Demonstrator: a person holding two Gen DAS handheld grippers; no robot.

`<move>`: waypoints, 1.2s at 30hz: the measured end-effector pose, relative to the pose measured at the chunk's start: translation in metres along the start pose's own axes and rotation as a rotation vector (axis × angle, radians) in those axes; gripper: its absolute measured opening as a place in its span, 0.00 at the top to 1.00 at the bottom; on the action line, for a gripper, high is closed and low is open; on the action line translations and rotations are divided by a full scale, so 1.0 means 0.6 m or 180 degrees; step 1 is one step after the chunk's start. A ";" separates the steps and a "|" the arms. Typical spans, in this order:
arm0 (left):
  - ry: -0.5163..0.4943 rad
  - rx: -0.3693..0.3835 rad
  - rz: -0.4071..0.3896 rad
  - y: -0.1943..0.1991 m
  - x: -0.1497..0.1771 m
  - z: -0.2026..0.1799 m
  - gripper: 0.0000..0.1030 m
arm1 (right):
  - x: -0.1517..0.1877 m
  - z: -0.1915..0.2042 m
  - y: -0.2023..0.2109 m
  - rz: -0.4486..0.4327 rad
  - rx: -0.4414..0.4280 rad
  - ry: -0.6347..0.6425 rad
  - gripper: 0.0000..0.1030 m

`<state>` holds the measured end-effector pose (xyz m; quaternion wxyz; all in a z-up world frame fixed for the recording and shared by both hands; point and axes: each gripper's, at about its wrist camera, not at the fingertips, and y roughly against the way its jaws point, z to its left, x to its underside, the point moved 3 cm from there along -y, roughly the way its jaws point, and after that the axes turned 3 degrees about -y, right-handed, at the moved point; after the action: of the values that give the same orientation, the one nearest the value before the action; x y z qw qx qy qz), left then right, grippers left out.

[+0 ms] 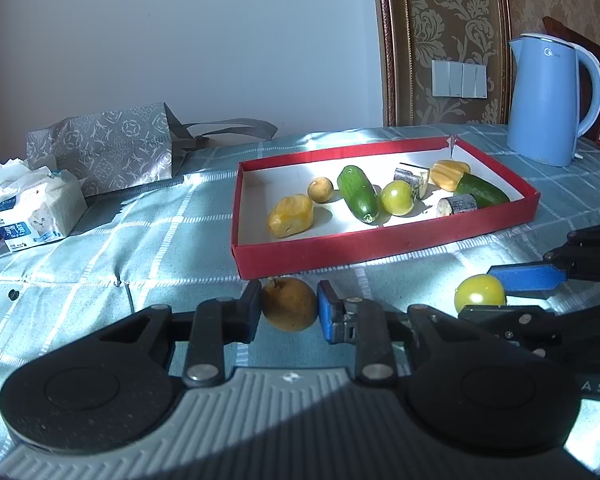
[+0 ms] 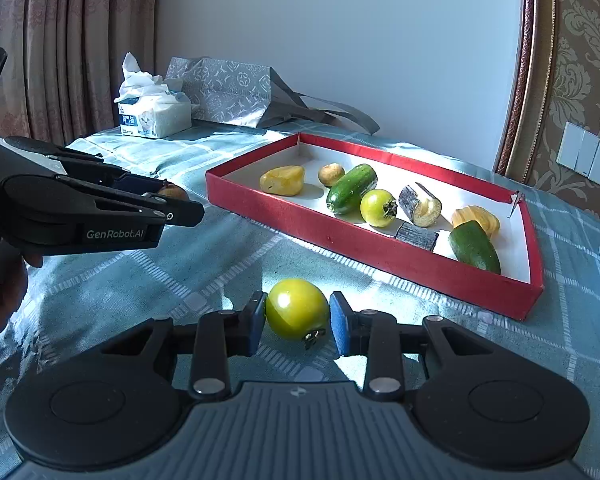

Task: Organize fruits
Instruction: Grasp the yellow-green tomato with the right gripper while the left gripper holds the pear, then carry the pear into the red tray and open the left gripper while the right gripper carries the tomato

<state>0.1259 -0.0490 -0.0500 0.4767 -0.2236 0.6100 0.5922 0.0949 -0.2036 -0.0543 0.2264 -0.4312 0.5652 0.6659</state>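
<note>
Gripping fruit on the checked cloth [image 1: 100, 248] before the red tray [image 1: 384, 248]: left gripper [image 1: 289, 312] clamped on a brown pear [image 1: 290, 304], right gripper [image 2: 298, 320] closed around a green tomato [image 2: 297, 309]. Likely next: lifting both over the rim, into free tray space.

Probably a home bedroom: checked blue bedspread [image 1: 100, 248] underfoot, patterned curtains [image 2: 60, 40], damask wallpaper [image 1: 452, 20], wall switches [image 1: 459, 79], tissue pack [image 1: 36, 212], blue kettle [image 1: 544, 96] alongside.

A blue kettle [image 1: 548, 100] stands far right. Far left, a tissue pack [image 1: 36, 208] sits beside a grey patterned bag [image 1: 108, 148] (lying slumped) on the checked cloth [image 1: 100, 256].
</note>
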 end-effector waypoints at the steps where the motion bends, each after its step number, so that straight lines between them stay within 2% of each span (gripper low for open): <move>1: -0.0007 -0.0004 -0.0007 0.000 -0.001 -0.001 0.74 | 0.000 -0.001 0.003 -0.0012 0.0002 -0.0010 0.67; 9: -0.0007 0.0065 -0.0010 -0.001 -0.011 -0.011 0.74 | 0.001 -0.014 0.008 -0.0032 0.0012 -0.0088 0.67; 15: -0.0029 0.0099 0.0002 -0.012 -0.041 -0.019 0.74 | 0.000 -0.022 0.016 -0.0073 0.0019 -0.0133 0.67; 24: -0.0102 0.0184 -0.0006 -0.074 -0.119 -0.046 0.74 | -0.002 -0.037 0.027 -0.0133 0.0030 -0.0219 0.67; 36: -0.0094 0.0108 0.0198 -0.163 -0.125 -0.061 0.74 | -0.005 -0.058 0.042 -0.0221 0.0083 -0.0327 0.67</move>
<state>0.2299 -0.1248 -0.0420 0.4707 -0.1876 0.6194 0.5996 0.0875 -0.2424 -0.0375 0.2837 -0.4129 0.5461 0.6714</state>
